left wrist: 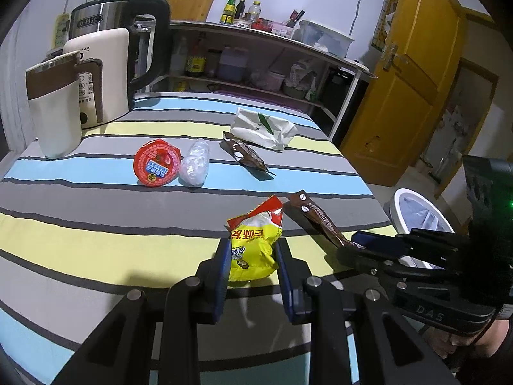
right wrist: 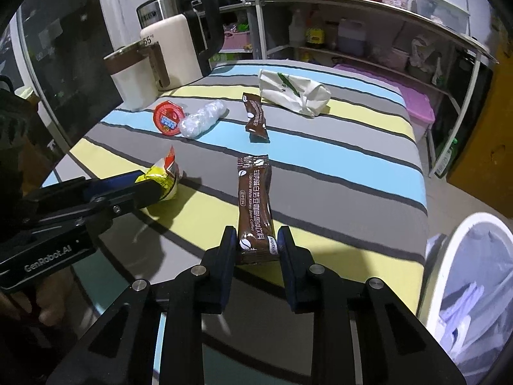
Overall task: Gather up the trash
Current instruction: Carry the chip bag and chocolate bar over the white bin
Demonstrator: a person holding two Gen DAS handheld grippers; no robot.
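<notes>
A yellow snack bag point(left wrist: 253, 250) sits between the blue pads of my left gripper point(left wrist: 251, 256), which is shut on it just above the striped tablecloth point(left wrist: 96, 211). My right gripper point(right wrist: 257, 244) is shut on the near end of a brown coffee sachet point(right wrist: 255, 202), whose far end rests on the cloth. In the left wrist view the right gripper point(left wrist: 354, 245) and its sachet point(left wrist: 320, 221) show at the right. The right wrist view has the left gripper point(right wrist: 150, 189) with the yellow bag point(right wrist: 165, 176) at the left.
Farther back lie a red round lid point(left wrist: 157, 166), crumpled clear plastic point(left wrist: 195, 163), a second brown sachet point(left wrist: 247, 155) and a white paper bag point(left wrist: 263, 128). A white lined bin point(right wrist: 474, 288) stands off the table's right edge. A mug point(left wrist: 54, 109) and kettles stand back left.
</notes>
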